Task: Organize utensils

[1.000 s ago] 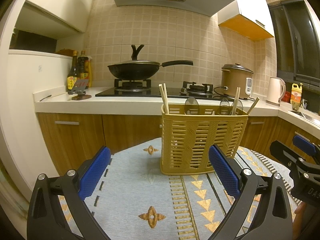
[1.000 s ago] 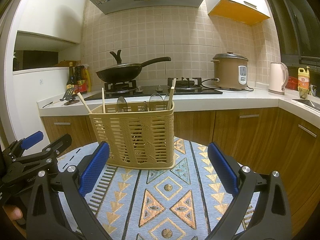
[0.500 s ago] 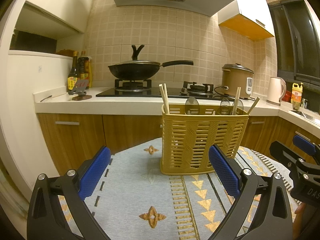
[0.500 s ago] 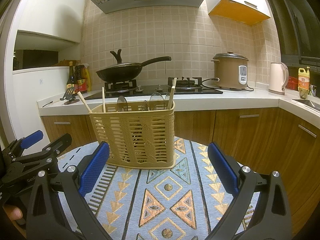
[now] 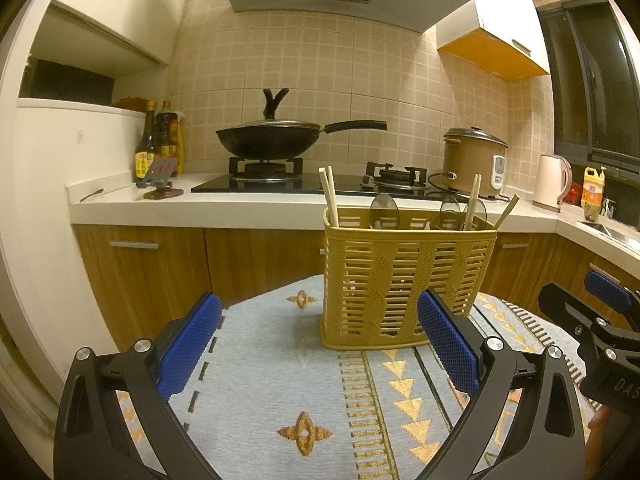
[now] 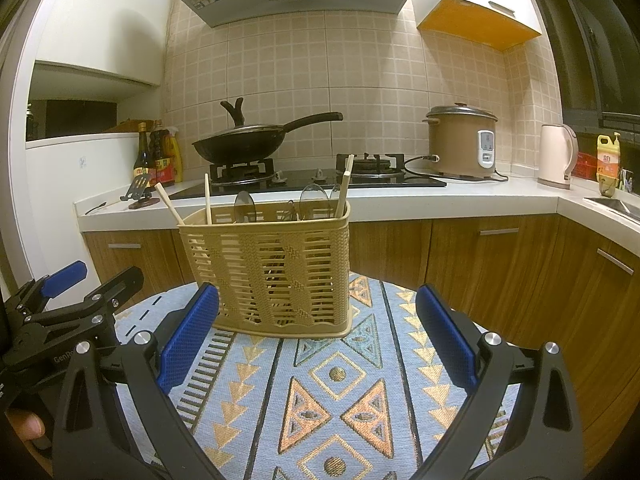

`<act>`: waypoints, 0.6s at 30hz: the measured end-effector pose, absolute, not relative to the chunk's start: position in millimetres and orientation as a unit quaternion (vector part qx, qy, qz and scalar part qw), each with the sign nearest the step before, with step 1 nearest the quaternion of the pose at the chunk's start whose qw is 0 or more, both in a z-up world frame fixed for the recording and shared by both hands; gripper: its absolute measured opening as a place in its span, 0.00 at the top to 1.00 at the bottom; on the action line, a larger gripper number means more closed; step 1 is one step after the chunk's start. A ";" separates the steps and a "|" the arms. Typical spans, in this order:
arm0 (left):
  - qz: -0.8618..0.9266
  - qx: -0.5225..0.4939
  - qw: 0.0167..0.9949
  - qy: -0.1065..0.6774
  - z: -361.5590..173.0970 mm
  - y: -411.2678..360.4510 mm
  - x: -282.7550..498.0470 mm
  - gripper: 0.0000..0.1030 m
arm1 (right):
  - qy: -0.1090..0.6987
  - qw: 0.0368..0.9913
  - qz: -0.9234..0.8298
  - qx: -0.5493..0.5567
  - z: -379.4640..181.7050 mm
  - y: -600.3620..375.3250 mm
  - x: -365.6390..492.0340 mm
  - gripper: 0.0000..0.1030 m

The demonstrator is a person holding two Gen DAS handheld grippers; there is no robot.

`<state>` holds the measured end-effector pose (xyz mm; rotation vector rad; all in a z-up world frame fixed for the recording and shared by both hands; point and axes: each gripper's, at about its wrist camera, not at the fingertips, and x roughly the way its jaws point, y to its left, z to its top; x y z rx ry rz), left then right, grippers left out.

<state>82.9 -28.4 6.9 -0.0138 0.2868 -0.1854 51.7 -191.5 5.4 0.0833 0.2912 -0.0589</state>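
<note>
Two grippers sit low in their frames, both spread wide and holding nothing. The left gripper [image 5: 318,344] has its blue pads [image 5: 188,348] apart over the patterned cloth [image 5: 280,392]; the right gripper [image 6: 316,344] is likewise released.

Beyond the fingertips, the yellow slotted caddy [image 6: 272,268] stands upright on the cloth. In the left view it lies ahead and right of centre; in the right view, ahead and left of centre, so it stands between the two arms, neither clearly nearer.

Chopsticks [image 5: 330,196] and spoons [image 5: 384,210] stand in the caddy, long axes near vertical. Judged from this, any grasp calls for approach from above.
</note>
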 end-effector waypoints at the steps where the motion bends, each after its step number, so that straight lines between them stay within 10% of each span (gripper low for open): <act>1: -0.092 -0.007 0.986 0.143 7.1 -29.1 82.9 0.08 | 0.145 0.988 -0.029 0.041 5.2 -191.1 51.4 0.08; 18: -0.093 -0.007 0.985 0.145 6.4 -28.4 83.6 0.08 | 0.147 0.988 -0.028 0.041 5.3 -190.4 52.5 0.08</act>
